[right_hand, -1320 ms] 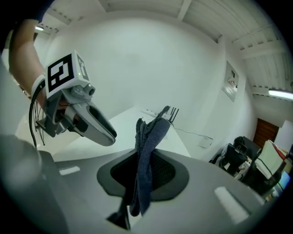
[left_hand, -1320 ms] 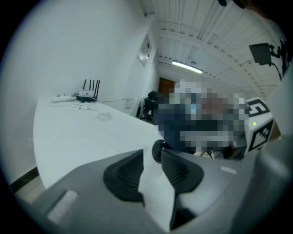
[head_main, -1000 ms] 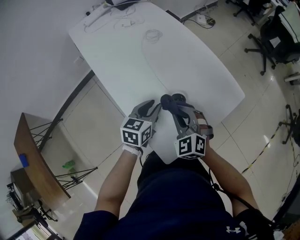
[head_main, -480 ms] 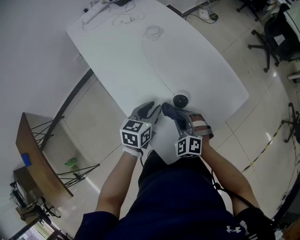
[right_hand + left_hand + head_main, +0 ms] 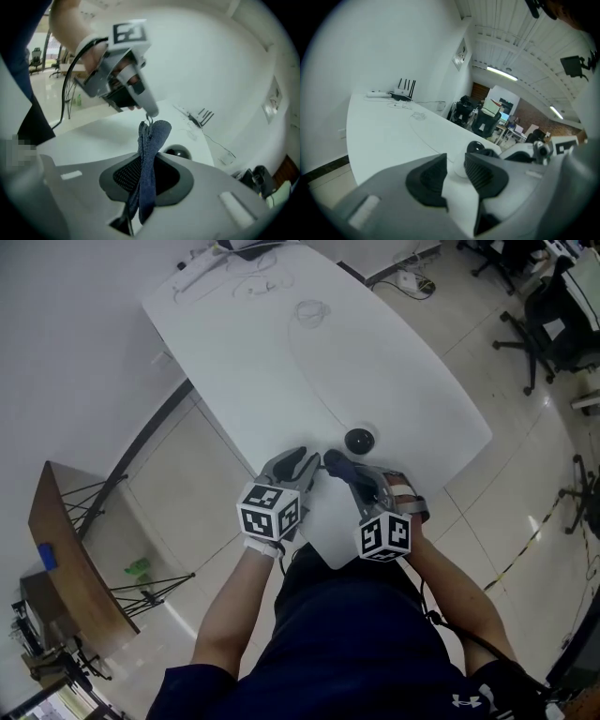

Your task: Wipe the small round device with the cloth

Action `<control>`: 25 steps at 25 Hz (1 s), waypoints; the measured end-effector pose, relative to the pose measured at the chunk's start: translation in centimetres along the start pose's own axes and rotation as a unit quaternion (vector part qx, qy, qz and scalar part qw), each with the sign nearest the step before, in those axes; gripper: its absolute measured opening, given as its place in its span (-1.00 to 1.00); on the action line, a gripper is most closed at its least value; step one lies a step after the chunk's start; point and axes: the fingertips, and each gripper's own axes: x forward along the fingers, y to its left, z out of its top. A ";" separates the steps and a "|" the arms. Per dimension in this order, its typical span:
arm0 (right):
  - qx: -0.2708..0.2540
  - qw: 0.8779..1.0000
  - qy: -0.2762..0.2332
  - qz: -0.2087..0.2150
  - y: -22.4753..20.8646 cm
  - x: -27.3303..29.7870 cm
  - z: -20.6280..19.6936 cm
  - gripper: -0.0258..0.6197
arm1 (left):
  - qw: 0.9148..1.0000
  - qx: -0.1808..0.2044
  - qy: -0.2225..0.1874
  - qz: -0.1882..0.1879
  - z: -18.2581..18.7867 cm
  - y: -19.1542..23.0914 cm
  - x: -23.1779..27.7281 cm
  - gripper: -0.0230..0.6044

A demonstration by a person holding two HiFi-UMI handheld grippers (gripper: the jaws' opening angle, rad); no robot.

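The small round black device (image 5: 359,440) sits uncovered on the white table (image 5: 281,362) near its front end. My right gripper (image 5: 354,476) is shut on a folded dark blue cloth (image 5: 337,463), a short way in front of the device. In the right gripper view the cloth (image 5: 149,154) hangs between the jaws, with the device (image 5: 176,152) just beyond. My left gripper (image 5: 302,463) hovers beside the cloth, open with nothing between its pads. The left gripper view shows bare table through the gap, and the device (image 5: 476,146) behind the jaws.
A router and white cables (image 5: 239,263) lie at the table's far end, with a thin cable coil (image 5: 309,310) nearer the middle. Office chairs (image 5: 553,315) stand at the right. A wooden shelf (image 5: 56,540) stands on the floor at the left.
A second ago the cloth lay over the device. My right gripper has since drawn back toward me and lowered with the cloth, leaving the device uncovered. The left gripper has stayed put.
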 end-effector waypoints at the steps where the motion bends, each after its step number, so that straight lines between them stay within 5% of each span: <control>1: 0.026 0.999 -0.018 -0.012 -1.1 -1.1 0.5 -0.72 | 1.000 -0.001 -0.003 0.002 0.0 0.0 -0.2 -0.54; 5: 0.105 0.989 -0.078 -0.074 -6.6 -5.4 2.2 -0.72 | 1.000 0.000 -0.002 -0.004 -0.4 -0.8 -0.6 -0.56; 8: 0.110 0.982 -0.084 -0.127 -10.4 -7.0 2.3 -0.72 | 1.000 0.003 0.000 -0.015 -0.5 -1.8 -0.4 -0.56; 11: 0.059 0.985 -0.066 -0.151 -11.5 -6.3 2.2 -0.72 | 1.000 0.005 0.001 -0.020 -0.6 -2.6 -0.4 -0.56; 16: -0.074 0.987 -0.066 -0.128 -8.3 -4.0 2.4 -0.72 | 1.000 0.003 0.006 -0.016 -1.1 -2.4 -0.8 -0.56; 21: -0.201 0.973 -0.072 -0.090 -3.4 -2.7 1.5 -0.72 | 1.000 -0.006 0.013 -0.004 -2.0 -1.0 -1.3 -0.56; 25: -0.245 0.964 -0.070 -0.072 -1.9 -1.6 0.7 -0.72 | 1.000 -0.015 0.017 -0.003 -2.3 -0.7 -0.8 -0.56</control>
